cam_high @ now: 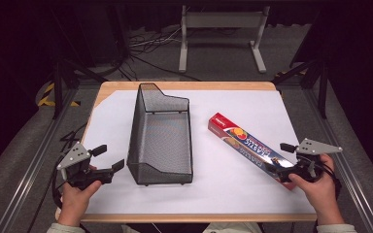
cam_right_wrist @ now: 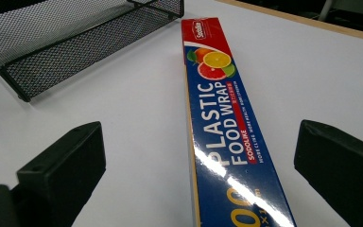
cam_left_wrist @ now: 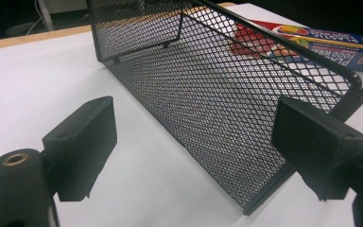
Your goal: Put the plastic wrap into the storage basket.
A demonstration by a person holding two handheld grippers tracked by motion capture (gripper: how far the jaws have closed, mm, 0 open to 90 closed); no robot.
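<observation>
A wooden table (cam_high: 108, 87) covered by a white sheet (cam_high: 233, 184) is seen from above. A black mesh basket (cam_high: 161, 141) is set left of the surface's centre, running from near the far edge toward the near edge. A long box of plastic food wrap (cam_high: 250, 146) is laid diagonally on the right half, its red end toward the centre and its other end near the right edge. The left gripper (cam_high: 108, 158) is held at the near left corner, jaws spread wide beside the basket's near end, gripping nothing. The right gripper (cam_right_wrist: 196, 156) is held with jaws wide apart on either side of the box's near end, without touching it.
</observation>
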